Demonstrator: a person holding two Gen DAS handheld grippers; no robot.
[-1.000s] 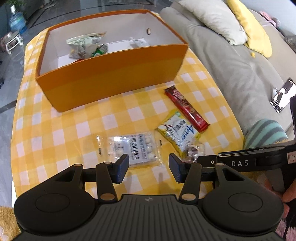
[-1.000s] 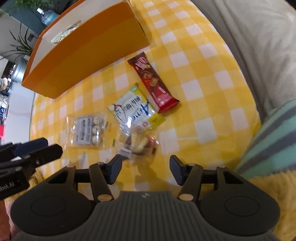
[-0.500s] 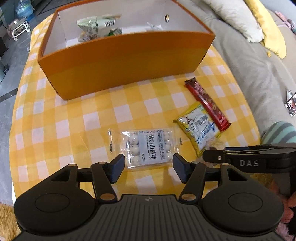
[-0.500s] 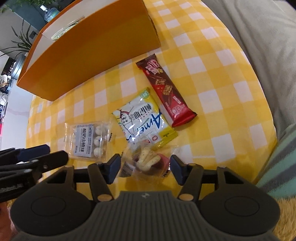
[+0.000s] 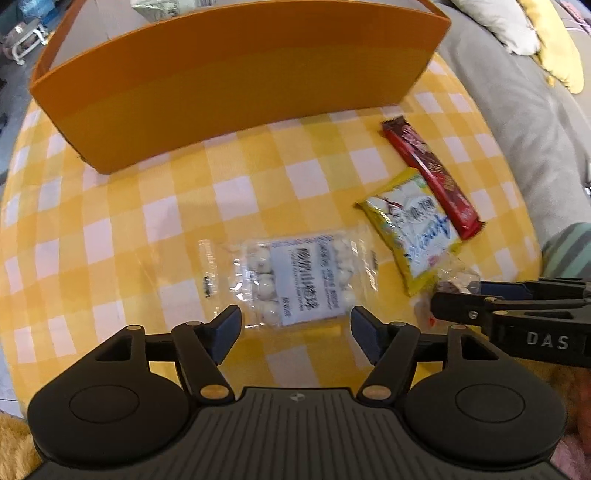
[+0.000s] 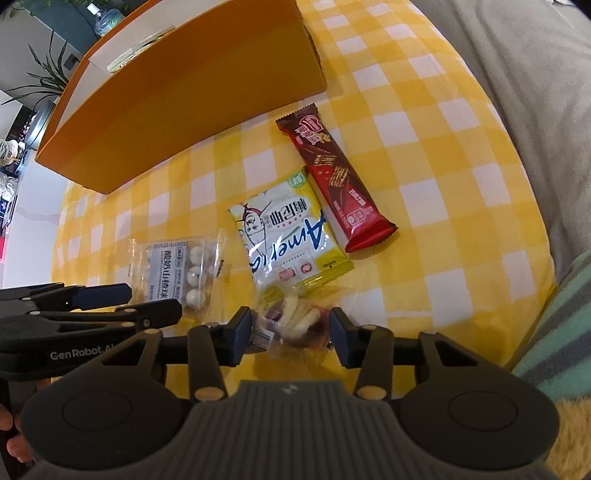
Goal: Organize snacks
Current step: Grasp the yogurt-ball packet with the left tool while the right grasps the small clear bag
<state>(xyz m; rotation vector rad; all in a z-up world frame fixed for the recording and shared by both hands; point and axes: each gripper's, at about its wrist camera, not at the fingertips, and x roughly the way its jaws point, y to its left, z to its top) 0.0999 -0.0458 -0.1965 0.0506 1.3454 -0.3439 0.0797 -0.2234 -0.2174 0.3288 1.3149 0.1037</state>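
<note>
On the yellow checked tablecloth lie a clear packet of white balls, a yellow-and-white snack bag, a red-brown chocolate bar and a small clear packet of pale and dark snacks. My left gripper is open, its fingers either side of the near end of the white-ball packet. My right gripper is open with the small clear packet between its fingers. An orange box stands behind.
The orange box holds a green-and-white packet at its back. A grey sofa with white and yellow cushions runs along the right. A striped teal cloth lies at the table's right edge. Plants and a water bottle stand beyond the box.
Both grippers have moved forward and lower. The white-ball packet now sits between the left fingers and the small clear packet between the right fingers. Both stay open.
</note>
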